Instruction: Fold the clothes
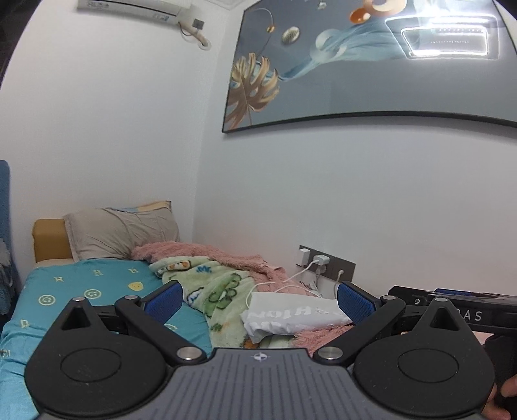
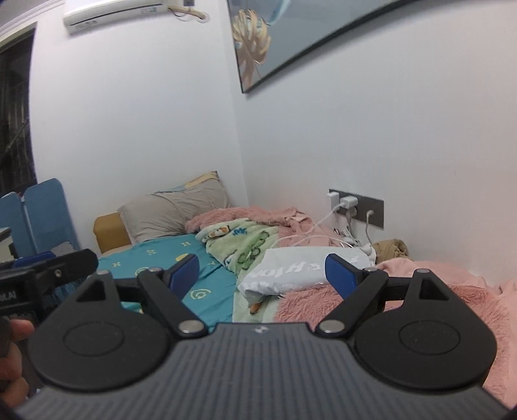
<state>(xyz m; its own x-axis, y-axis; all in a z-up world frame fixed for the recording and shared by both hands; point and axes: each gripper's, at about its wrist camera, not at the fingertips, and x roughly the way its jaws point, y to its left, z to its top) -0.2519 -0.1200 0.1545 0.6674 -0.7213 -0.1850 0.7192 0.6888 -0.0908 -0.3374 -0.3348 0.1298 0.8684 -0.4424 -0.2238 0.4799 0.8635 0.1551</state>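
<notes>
Both grippers are held up over a bed, side by side. My left gripper [image 1: 260, 302] is open and empty, its blue pads [image 1: 166, 300] wide apart. My right gripper [image 2: 261, 274] is open and empty too; its black body shows at the right edge of the left wrist view [image 1: 458, 310]. A white printed garment or bag [image 1: 294, 315] lies crumpled on the bedding ahead, also in the right wrist view [image 2: 290, 269]. I cannot tell which it is. A green cartoon-print blanket [image 1: 219, 287] and a pink fluffy blanket [image 2: 404, 290] lie around it.
The bed has a teal sheet [image 1: 80, 290], a grey pillow [image 1: 119, 232] and a yellow headboard [image 1: 48, 237]. Wall sockets with white chargers and cables [image 2: 352, 206] sit beside the bed. A large framed picture [image 1: 371, 64] and an air conditioner [image 2: 113, 13] hang on the walls.
</notes>
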